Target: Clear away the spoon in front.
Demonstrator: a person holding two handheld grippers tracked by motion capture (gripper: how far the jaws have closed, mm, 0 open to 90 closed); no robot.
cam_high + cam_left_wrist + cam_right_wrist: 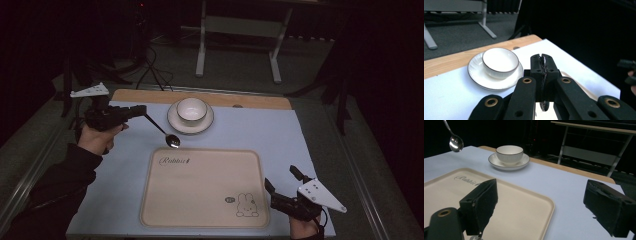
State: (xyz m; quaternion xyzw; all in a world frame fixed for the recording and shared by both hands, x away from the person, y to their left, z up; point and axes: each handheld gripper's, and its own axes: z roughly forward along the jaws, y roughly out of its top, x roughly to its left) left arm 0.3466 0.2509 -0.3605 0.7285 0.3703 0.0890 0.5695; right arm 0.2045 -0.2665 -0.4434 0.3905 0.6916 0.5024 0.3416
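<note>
Left gripper [141,111]: jaws closed on the handle of a metal spoon [163,131], held at the left side of the bench [300,145]. The spoon slopes down and toward the middle of the bench; its bowl hangs just off the far left corner of the tray [200,187], clear of it in the right gripper view. In the left gripper view the thin handle shows pinched edge-on between the two pads.

Right gripper [270,192]: jaws wide apart, holding nothing, at the near right corner of the tray.

White bowl [191,110]: upright on a white saucer [175,119], at the far edge of the light blue mat, beyond the tray and near the spoon.

Tray: beige, rectangular, raised rim, lying flat near the person; printed script at its far left, a rabbit drawing [247,205] at its near right.
</note>
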